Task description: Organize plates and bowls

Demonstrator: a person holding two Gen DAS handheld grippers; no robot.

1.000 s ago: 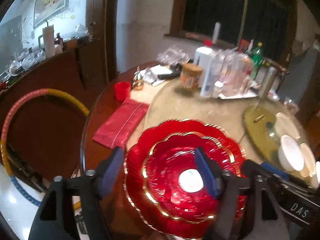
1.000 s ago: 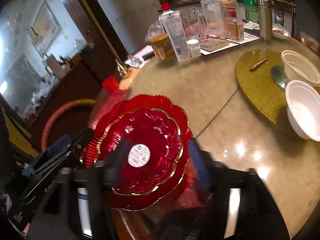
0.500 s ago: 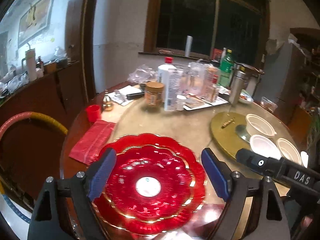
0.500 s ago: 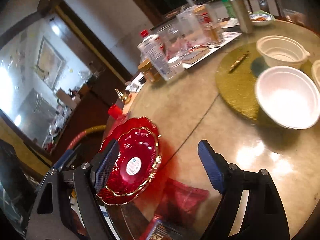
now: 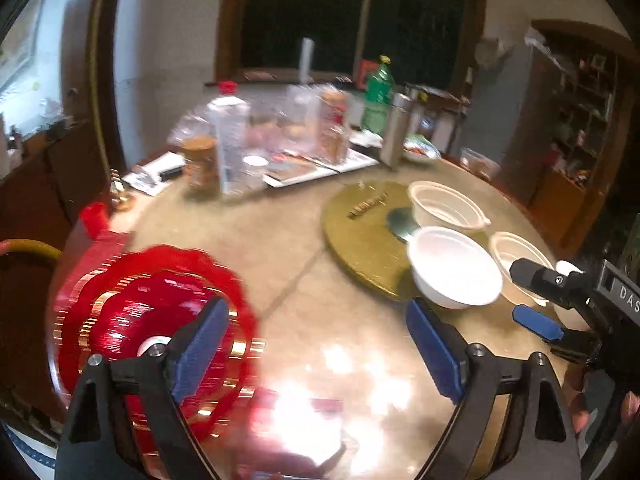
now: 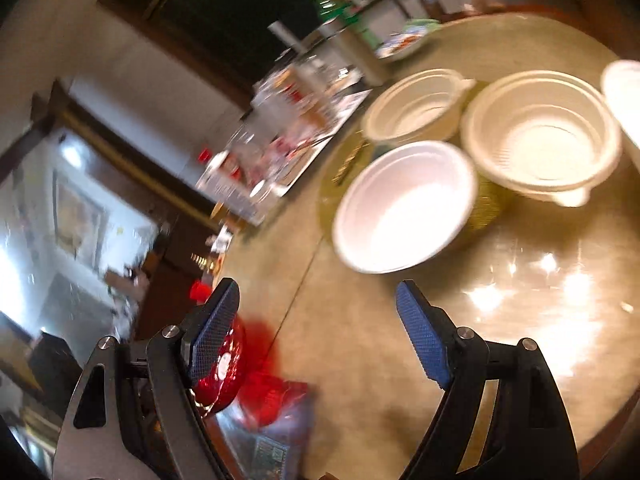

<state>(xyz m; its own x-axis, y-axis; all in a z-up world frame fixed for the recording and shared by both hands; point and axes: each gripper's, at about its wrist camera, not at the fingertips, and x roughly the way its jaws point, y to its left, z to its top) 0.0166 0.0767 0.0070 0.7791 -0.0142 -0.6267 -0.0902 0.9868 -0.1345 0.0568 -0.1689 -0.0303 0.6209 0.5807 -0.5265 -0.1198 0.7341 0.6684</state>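
A stack of red gold-rimmed plates (image 5: pixel 152 320) lies at the table's near left, blurred; in the right wrist view the red plates (image 6: pixel 224 364) show behind the left finger. Several white bowls sit on or beside a round gold mat (image 5: pixel 360 240): a smooth bowl (image 5: pixel 456 268) (image 6: pixel 408 204) nearest, ribbed ones (image 5: pixel 444 206) (image 6: pixel 540 136) behind. My left gripper (image 5: pixel 318 350) hangs over bare table between plates and bowls, its jaws opening with nothing between them. My right gripper (image 6: pixel 320 340) is open and empty, short of the smooth bowl. One of its fingers (image 5: pixel 536 322) shows in the left wrist view.
Bottles, jars and a tray (image 5: pixel 280 140) crowd the round table's (image 5: pixel 280 240) far side, with a green bottle (image 5: pixel 378 96) and a steel flask (image 5: pixel 394 132). A red cup (image 5: pixel 94 216) stands at the left edge. A red packet (image 6: pixel 276 412) lies near the front edge.
Both views have swung right, off the red plates and toward the white bowls. The plates slid to the lower left. Both pairs of jaws stand wider than a second ago.
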